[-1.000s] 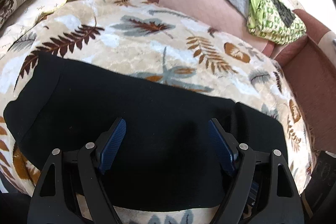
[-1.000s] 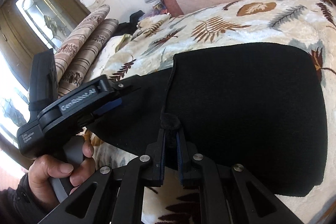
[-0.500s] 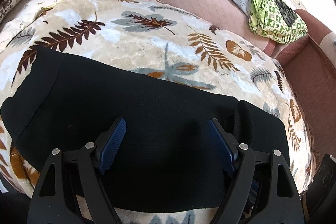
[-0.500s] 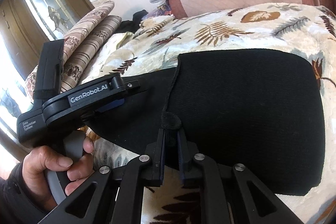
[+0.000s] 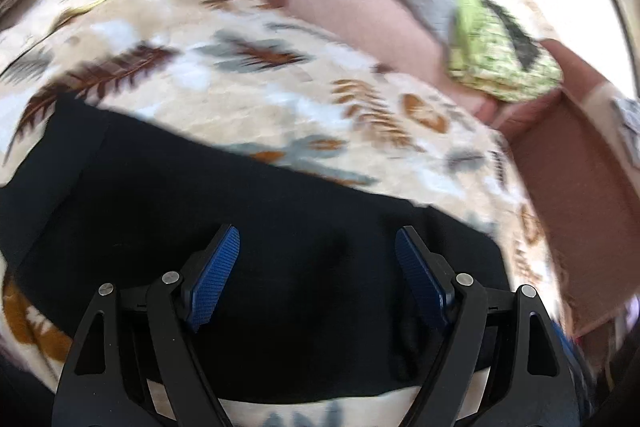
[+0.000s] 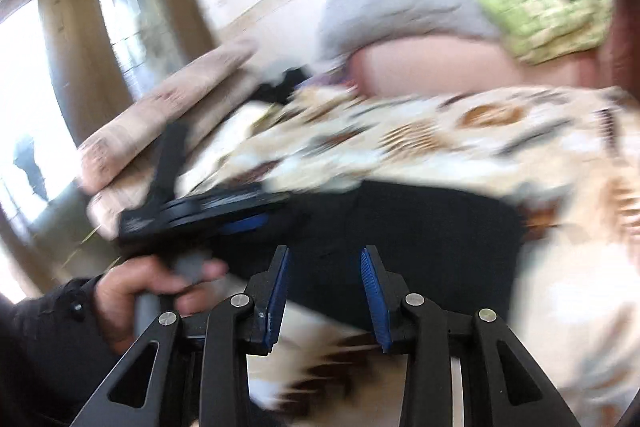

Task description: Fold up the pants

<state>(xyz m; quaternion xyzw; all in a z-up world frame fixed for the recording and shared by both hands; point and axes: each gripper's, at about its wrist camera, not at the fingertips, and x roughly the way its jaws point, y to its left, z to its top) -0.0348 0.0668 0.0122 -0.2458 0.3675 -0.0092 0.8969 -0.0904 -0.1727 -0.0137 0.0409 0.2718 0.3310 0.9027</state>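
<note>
folded black fabric pants (image 5: 256, 227) lying flat on leaf-print blanket (image 5: 280, 99). right gripper (image 6: 324, 291) fingers just been opening, nothing between; left gripper (image 5: 316, 267) spread, empty. best to withdraw cleanly without snagging the fold.

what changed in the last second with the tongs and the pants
The right tongs were pinching a fold of the black pants; their jaws have just been opening, nothing is clamped now, and they have pulled up and back. The left tongs stayed wide open over the pants, which stayed folded on the blanket.
</note>
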